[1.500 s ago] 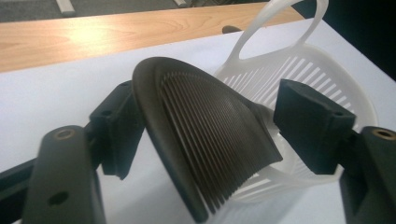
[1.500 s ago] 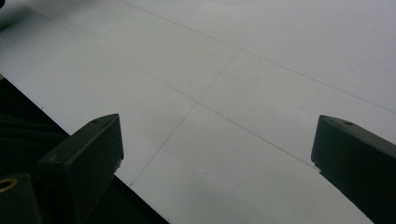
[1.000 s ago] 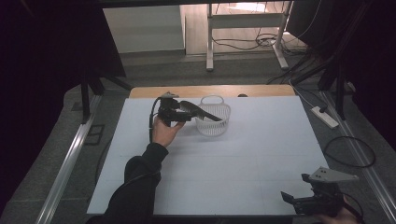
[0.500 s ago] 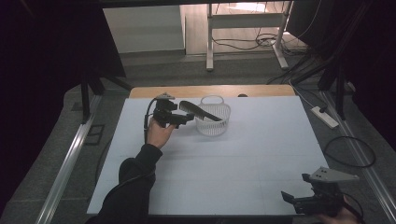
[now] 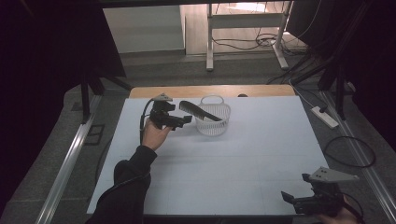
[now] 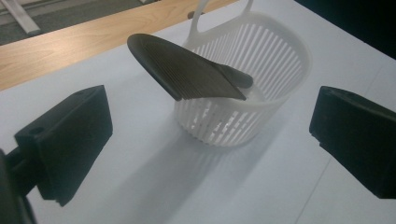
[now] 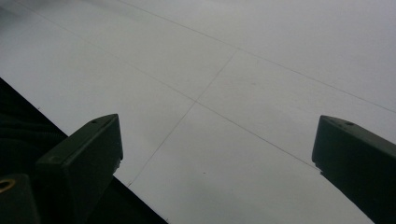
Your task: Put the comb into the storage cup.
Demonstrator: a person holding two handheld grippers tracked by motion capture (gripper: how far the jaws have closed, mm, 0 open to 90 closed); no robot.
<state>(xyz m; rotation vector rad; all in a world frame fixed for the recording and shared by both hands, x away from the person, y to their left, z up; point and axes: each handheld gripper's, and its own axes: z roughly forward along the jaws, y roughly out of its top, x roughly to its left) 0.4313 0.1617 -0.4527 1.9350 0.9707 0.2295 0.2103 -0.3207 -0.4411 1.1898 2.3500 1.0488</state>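
A white slotted basket [image 5: 214, 120] [image 6: 261, 88] stands at the far middle of the white table. A black comb [image 5: 200, 111] [image 6: 187, 70] leans in it, handle end down inside, toothed end sticking out over the rim to the left. My left gripper [image 5: 183, 122] [image 6: 210, 154] is just left of the basket, open, nothing between its jaws, a short way from the comb. My right gripper [image 5: 292, 199] [image 7: 215, 163] hovers open over the near right corner of the table, holding nothing.
A white mat [image 5: 233, 163] covers the table, with a bare wooden strip [image 5: 210, 90] along the far edge. A power strip [image 5: 324, 116] and cables [image 5: 350, 151] lie on the floor to the right. A metal frame [image 5: 210, 42] stands beyond the table.
The left gripper has let go of the comb and drawn back to the left, its jaws now open. The comb stays leaning in the basket. The right gripper has barely moved.
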